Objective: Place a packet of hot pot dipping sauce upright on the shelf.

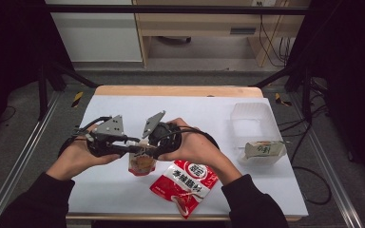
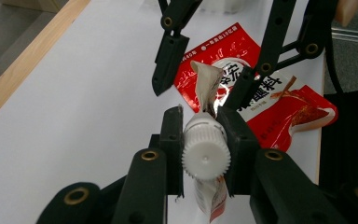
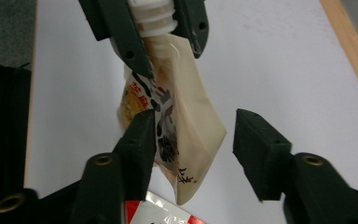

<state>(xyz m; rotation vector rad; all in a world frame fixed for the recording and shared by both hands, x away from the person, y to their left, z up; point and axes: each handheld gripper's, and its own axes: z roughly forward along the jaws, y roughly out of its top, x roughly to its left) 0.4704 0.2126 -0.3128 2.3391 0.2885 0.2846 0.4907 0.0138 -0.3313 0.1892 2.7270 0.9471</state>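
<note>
High view: both hands meet over the white bench [image 1: 123, 104]. Left claw [image 1: 132, 151] and right claw [image 1: 145, 149] sit at a small spouted pouch [image 1: 141, 164] hanging just above the bench, red sachet [image 1: 185, 185] beside it, clear tub [image 1: 252, 118] and another pouch [image 1: 264, 149] off to the right

Left gripper view: left claw [image 2: 205, 140] clamped on the pouch's white ribbed cap [image 2: 206, 156], pouch body hanging away below it

Right gripper view: right claw [image 3: 193, 140] apart, one pad against the pouch [image 3: 186, 121] side, the other clear of it, no grip
</note>
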